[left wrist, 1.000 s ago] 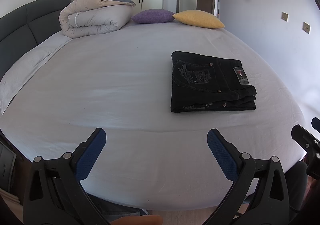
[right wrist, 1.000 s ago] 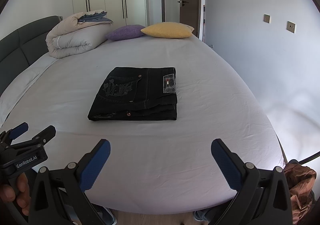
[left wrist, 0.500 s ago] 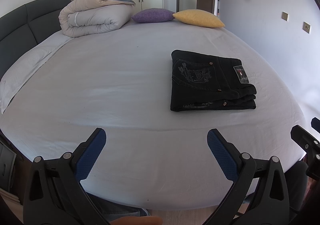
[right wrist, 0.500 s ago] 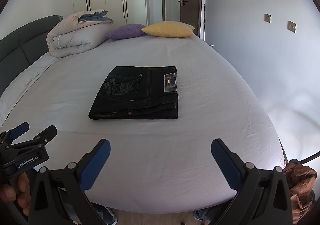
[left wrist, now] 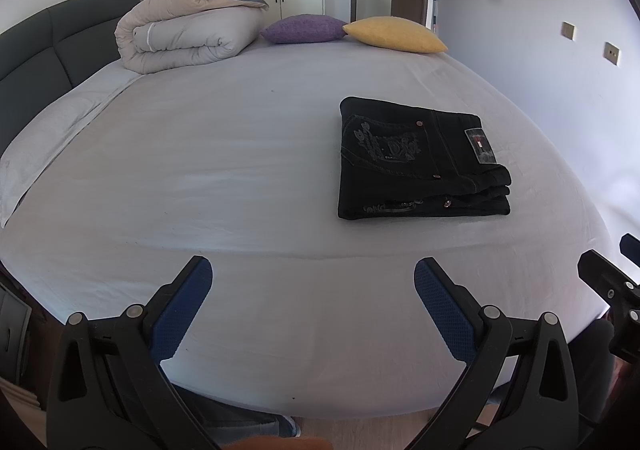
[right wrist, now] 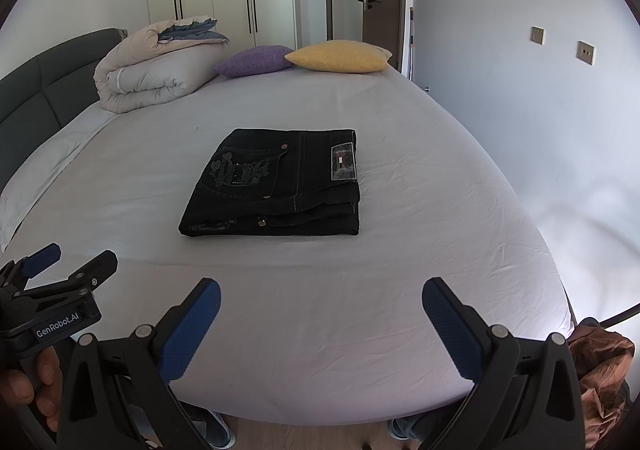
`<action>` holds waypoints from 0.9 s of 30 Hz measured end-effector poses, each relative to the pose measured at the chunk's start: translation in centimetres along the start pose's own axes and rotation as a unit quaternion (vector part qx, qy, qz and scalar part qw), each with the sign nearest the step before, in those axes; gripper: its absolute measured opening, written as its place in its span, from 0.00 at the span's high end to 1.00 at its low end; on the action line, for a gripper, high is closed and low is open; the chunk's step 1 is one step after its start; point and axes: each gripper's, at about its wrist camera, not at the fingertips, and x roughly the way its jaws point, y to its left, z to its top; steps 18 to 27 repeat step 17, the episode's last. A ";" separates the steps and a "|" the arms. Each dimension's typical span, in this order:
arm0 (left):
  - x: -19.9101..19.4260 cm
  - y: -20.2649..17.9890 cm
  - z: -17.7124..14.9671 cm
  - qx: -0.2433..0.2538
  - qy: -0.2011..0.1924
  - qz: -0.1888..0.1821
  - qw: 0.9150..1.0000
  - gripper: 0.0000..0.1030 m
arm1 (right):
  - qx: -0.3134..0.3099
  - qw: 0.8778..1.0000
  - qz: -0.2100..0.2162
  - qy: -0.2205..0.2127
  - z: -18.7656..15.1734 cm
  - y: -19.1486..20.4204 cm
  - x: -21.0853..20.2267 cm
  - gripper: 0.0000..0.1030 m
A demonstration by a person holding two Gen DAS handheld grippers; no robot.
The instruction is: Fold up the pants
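Note:
Black jeans [left wrist: 416,162] lie folded into a neat rectangle on the white bed sheet [left wrist: 224,170], back pocket and label up; they also show in the right wrist view [right wrist: 280,186]. My left gripper [left wrist: 312,290] is open and empty, held over the bed's near edge, well short and left of the jeans. My right gripper [right wrist: 320,310] is open and empty, near the bed's front edge, apart from the jeans. The left gripper also appears at the left of the right wrist view [right wrist: 60,274].
A rolled duvet [left wrist: 188,30], a purple cushion [left wrist: 304,28] and a yellow cushion [left wrist: 396,35] lie at the bed's far end. A dark headboard [left wrist: 48,46] runs along the left. A wall stands right, wardrobes and a door behind.
Both grippers have stayed open and nearly still. The view has shifted only very slightly. The jeans have not moved.

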 end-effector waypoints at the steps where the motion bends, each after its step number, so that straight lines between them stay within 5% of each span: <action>1: 0.0 0.0 0.0 0.000 0.001 0.000 1.000 0.00 | 0.000 1.000 0.000 0.000 -0.1 0.1 0.0 0.00; 27: 0.3 0.4 0.1 0.001 0.006 -0.004 1.000 0.00 | -0.002 1.000 0.005 0.005 -0.3 -0.1 0.1 0.00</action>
